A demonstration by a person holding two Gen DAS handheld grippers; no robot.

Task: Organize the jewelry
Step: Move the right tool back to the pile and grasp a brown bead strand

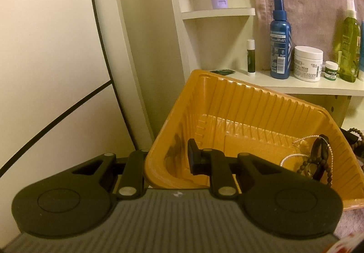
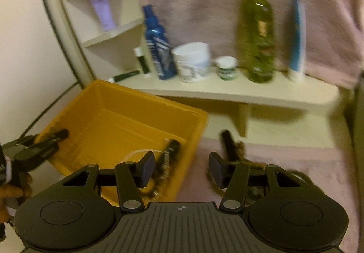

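- While the left gripper clamps the yellow tray's near wall, pearl strand and dark beads lie inside.
- Its jaws apart and empty, the right gripper hangs over the tray's edge; brown beads, blurred, seem to remain on the pink cloth.
- Pinching one loop could drag or snag that strand.

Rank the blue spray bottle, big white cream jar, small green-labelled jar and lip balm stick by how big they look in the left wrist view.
1. blue spray bottle
2. big white cream jar
3. lip balm stick, small green-labelled jar: too alike to rank.
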